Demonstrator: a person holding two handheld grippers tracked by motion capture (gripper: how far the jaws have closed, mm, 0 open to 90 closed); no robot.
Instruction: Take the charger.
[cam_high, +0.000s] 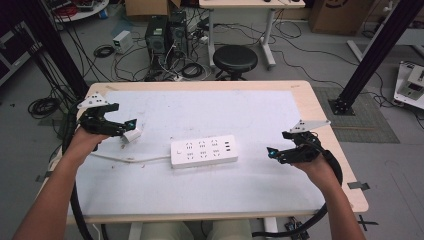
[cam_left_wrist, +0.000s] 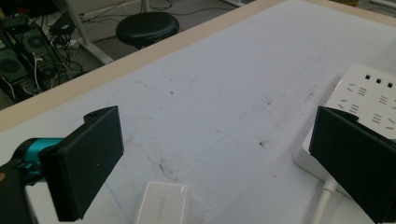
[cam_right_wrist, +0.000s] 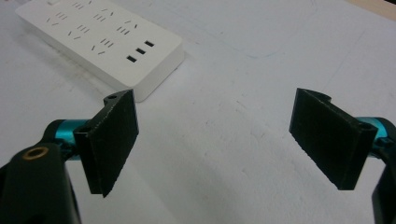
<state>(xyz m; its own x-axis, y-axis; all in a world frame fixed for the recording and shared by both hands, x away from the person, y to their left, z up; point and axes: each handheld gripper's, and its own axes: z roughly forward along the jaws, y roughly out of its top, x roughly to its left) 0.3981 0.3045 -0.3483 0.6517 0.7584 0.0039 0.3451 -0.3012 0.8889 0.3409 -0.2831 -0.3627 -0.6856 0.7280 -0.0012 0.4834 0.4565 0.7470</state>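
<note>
Nearest to us in the high view are the person's two forearms, rising from the bottom edge toward the grippers. We see the left gripper (cam_high: 131, 125) at about nine o'clock on the table (cam_high: 327, 140), and the right gripper (cam_high: 270, 152) at about three o'clock, both over the pale blue-white mat (cam_high: 210, 107) that covers most of the wooden top.

Between them, near the middle of the mat, lies a white power strip (cam_high: 203, 150) — flat, sockets up, its long side running nine to three. Its white cord (cam_high: 127, 159) trails off toward nine o'clock, passing below the left hand.

Just at the left gripper's tips sits a small white adapter (cam_high: 133, 135). In the left gripper view we find the adapter (cam_left_wrist: 163, 203) lying on the mat at six o'clock, between the two black jaws but apart from both; the jaws stand spread wide. The power strip's end (cam_left_wrist: 362, 93) shows at three o'clock there, partly behind the right-hand jaw.

In the right gripper view the jaws are likewise spread wide, with bare mat between them and nothing gripped. The power strip (cam_right_wrist: 100, 39) lies at eleven o'clock — beyond the left-hand jaw, not touching it.

Beyond the table, at twelve o'clock, stands a black round stool (cam_high: 235, 59) among cables on the floor.
</note>
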